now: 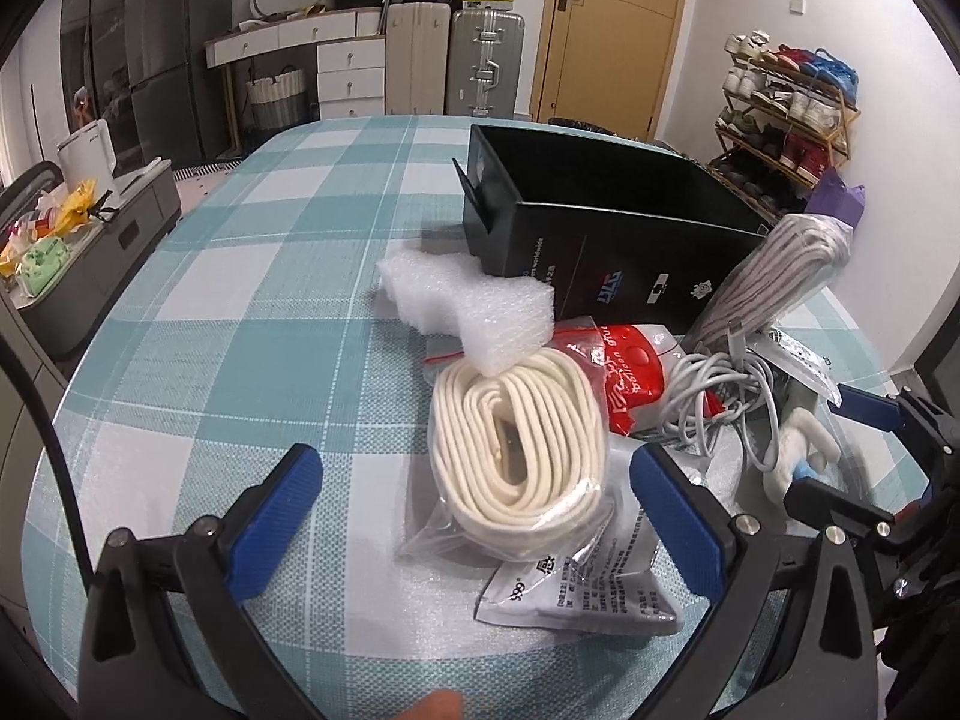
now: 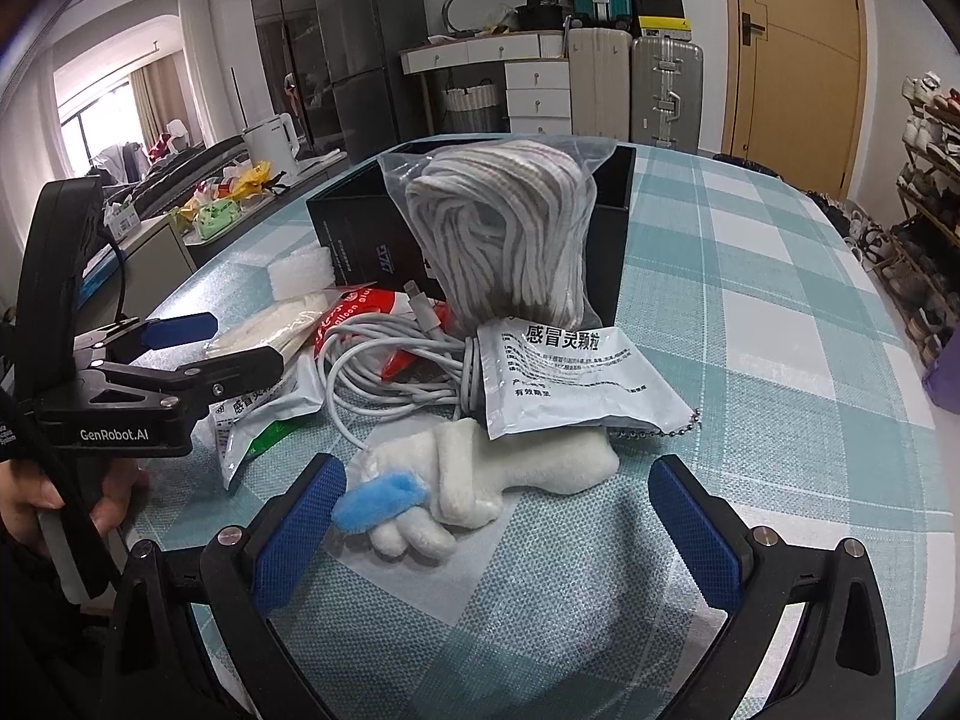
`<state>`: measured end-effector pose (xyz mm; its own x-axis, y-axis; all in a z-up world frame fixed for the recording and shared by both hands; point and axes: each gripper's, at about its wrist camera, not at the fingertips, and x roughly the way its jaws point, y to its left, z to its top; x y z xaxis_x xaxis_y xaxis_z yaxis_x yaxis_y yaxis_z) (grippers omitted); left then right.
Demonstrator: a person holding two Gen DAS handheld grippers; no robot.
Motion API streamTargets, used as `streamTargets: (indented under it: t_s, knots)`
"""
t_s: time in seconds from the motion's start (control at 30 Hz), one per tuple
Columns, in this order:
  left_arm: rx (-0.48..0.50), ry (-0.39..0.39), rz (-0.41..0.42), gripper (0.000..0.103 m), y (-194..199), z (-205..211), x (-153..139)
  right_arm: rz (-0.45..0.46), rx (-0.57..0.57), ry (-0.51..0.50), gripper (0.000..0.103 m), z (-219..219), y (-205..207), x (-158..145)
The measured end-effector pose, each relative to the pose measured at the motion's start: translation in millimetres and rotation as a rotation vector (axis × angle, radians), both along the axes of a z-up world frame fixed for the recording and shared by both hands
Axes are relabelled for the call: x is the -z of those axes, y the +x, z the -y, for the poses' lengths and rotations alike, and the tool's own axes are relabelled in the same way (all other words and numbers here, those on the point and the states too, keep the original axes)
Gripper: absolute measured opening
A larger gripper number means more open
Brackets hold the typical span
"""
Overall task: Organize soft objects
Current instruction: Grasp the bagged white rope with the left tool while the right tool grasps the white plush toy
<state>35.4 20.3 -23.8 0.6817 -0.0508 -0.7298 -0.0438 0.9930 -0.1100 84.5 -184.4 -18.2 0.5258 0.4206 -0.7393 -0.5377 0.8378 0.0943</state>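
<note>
The left gripper [image 1: 474, 495], jaws spread wide, frames the bagged white cord [image 1: 519, 450] on the desk [image 1: 240, 312]; close squarely across the coil, not on loose plastic. The right gripper [image 2: 495, 531], equally released, faces the plush toy [image 2: 480, 480]. The black box [image 1: 612, 240] waits behind.

Bare desk [image 1: 240, 300] lies open left of the clutter; the black box [image 1: 606, 222] and leaning rope bag [image 2: 510, 228] block the far side
</note>
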Motion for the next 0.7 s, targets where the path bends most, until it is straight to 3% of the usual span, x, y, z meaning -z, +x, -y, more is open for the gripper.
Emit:
streamTargets:
  t_s: [0.2,0.37,0.53,0.6,0.7]
  knots:
    - [-0.005,-0.011,-0.012,0.1,3.8,-2.8,1.3,-0.007,-0.019,-0.017,0.103,-5.7,3.0,0.9]
    - [0.012,-0.021,-0.023,0.086,5.1,-2.6,3.0,-0.005,-0.042,-0.028,0.103,-11.1,0.3,2.8]
    - [0.024,-0.032,-0.017,0.085,4.4,-2.6,1.9,-0.006,-0.05,-0.025,0.1,-12.0,-1.3,3.6]
    - [0.028,-0.036,-0.021,0.075,4.5,-2.4,2.8,-0.009,-0.052,-0.028,0.096,-12.5,-1.8,4.1]
    - [0.039,-0.034,-0.03,0.069,5.4,-0.6,4.0,-0.004,-0.051,-0.032,0.093,-13.2,-3.7,4.2]
